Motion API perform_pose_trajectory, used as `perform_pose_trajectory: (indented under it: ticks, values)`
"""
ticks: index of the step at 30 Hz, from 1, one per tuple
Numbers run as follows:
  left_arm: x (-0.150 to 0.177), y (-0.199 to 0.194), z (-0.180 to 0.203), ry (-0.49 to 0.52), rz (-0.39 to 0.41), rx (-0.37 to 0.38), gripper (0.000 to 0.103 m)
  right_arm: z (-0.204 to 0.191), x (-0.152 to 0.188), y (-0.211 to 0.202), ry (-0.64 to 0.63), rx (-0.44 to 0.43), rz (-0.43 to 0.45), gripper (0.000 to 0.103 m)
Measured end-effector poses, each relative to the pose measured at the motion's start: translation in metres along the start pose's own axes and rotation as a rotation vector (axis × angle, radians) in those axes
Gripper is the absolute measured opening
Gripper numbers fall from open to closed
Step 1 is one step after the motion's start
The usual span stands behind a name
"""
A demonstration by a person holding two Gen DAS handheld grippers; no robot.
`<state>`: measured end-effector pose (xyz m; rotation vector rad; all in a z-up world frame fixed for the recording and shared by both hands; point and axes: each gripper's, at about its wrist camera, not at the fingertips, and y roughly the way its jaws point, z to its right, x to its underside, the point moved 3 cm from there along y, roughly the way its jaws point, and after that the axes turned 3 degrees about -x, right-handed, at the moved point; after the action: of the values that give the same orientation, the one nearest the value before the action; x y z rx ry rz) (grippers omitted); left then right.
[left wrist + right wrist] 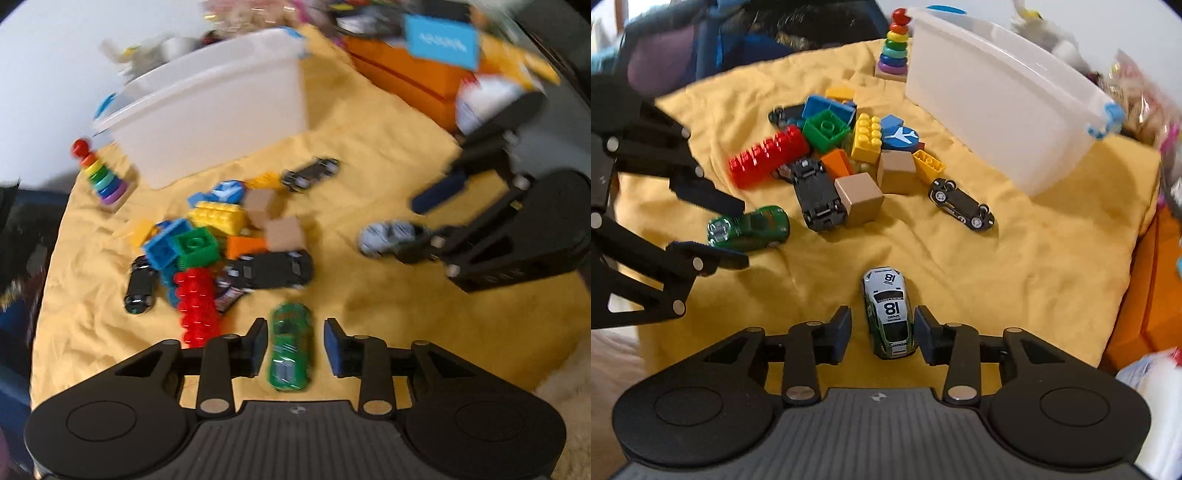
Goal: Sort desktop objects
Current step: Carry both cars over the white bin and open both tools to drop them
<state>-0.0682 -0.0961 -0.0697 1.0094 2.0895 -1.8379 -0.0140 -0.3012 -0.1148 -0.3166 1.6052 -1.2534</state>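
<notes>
My left gripper (295, 347) is open, its fingers on either side of a green toy car (290, 350) on the yellow cloth (369, 302); it also shows in the right wrist view (735, 236) around the same green car (750, 228). My right gripper (882, 334) is open around a white and green toy car numbered 18 (890, 314); in the left wrist view it (424, 225) straddles that car (388, 236). A pile of coloured bricks and black cars (831, 155) lies beyond.
A white plastic bin (1004, 107) stands at the back beside a rainbow ring stacker (894, 48). A black car lies overturned (962, 208) near the bin. Orange boxes (413, 77) and clutter sit at the cloth's far edge.
</notes>
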Motion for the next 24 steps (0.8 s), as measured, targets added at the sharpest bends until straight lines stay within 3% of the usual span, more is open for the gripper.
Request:
perform_pose_trajectory:
  ticks: [4,8,9,10,13,18,24]
  values:
    - [0.001,0.016,-0.019,-0.150,-0.059,0.103,0.039,0.018,-0.004,0.001,0.095,-0.037,0.030,0.051]
    - [0.009,0.025,-0.017,-0.180,-0.080,0.141,0.039,0.018,-0.003,0.012,0.109,-0.098,0.005,0.050]
    - [0.011,0.027,-0.016,-0.165,-0.084,0.131,0.038,0.017,-0.002,0.016,0.110,-0.100,-0.003,0.050]
    - [0.012,0.027,-0.016,-0.151,-0.081,0.118,0.027,0.018,0.000,0.019,0.116,-0.094,-0.012,0.048]
    - [0.009,0.026,-0.024,-0.166,-0.083,0.142,0.027,0.018,0.005,0.022,0.145,-0.101,-0.019,0.037]
    - [-0.013,0.002,-0.048,-0.169,0.016,0.140,0.027,0.026,-0.004,0.012,0.207,-0.080,-0.005,0.033]
    - [-0.084,-0.034,-0.088,-0.145,0.214,0.115,0.027,0.044,-0.045,-0.027,0.229,0.006,0.139,0.033]
